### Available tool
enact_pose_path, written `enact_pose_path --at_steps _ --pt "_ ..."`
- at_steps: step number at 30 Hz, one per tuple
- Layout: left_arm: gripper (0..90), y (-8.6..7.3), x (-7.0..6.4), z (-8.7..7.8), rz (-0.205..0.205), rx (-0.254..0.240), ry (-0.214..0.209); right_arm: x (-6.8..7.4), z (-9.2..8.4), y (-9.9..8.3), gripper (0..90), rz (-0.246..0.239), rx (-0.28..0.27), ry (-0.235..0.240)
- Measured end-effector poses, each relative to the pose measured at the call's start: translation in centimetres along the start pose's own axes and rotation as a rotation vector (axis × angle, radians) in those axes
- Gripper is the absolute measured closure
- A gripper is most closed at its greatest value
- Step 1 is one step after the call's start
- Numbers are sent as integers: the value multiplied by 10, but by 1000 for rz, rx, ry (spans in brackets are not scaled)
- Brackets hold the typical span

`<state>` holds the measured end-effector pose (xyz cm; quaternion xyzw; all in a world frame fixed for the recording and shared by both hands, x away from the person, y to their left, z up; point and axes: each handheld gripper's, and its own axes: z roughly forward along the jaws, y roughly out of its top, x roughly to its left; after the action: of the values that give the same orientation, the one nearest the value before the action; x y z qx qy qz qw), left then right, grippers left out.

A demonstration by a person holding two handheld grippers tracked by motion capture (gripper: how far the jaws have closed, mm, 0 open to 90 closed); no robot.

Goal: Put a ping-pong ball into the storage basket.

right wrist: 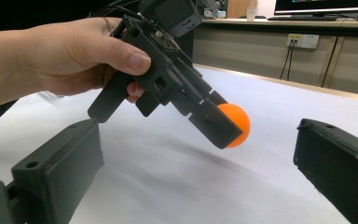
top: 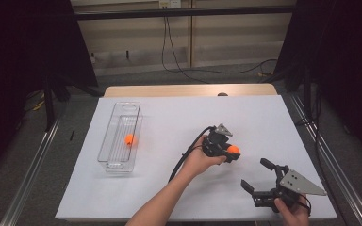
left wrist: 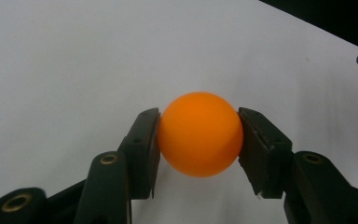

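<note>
Clamping an orange ball [left wrist: 200,134], the left tool [top: 232,153] faces the wide-open right tool [top: 259,176].

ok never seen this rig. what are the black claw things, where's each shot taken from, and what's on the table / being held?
No robot here: a person holds a hand-operated two-jaw gripper in each hand. The high view is a fixed camera above the person's side, looking down on the white table; the forearms come in from the bottom. The other two pictures come from cameras riding on the grippers, looking along their own black jaws.

The left gripper is shut on an orange ball; its own view shows a pad pressed on each side of the ball. The right gripper is open with nothing between its jaws, near the table's front edge. Its camera looks at the left hand and that held ball, which appears lifted off the surface.

At the table's left stands a clear bin with a second ball in it.
</note>
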<state>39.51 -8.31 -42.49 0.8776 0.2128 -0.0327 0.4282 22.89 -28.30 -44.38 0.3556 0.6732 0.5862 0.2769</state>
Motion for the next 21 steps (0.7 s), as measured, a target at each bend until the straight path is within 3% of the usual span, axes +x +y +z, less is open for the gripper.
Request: enact_pose_path --at_steps 21 --pt "510 -11 8 -16 -9 5 15 0 0 0 7 0 0 -1"
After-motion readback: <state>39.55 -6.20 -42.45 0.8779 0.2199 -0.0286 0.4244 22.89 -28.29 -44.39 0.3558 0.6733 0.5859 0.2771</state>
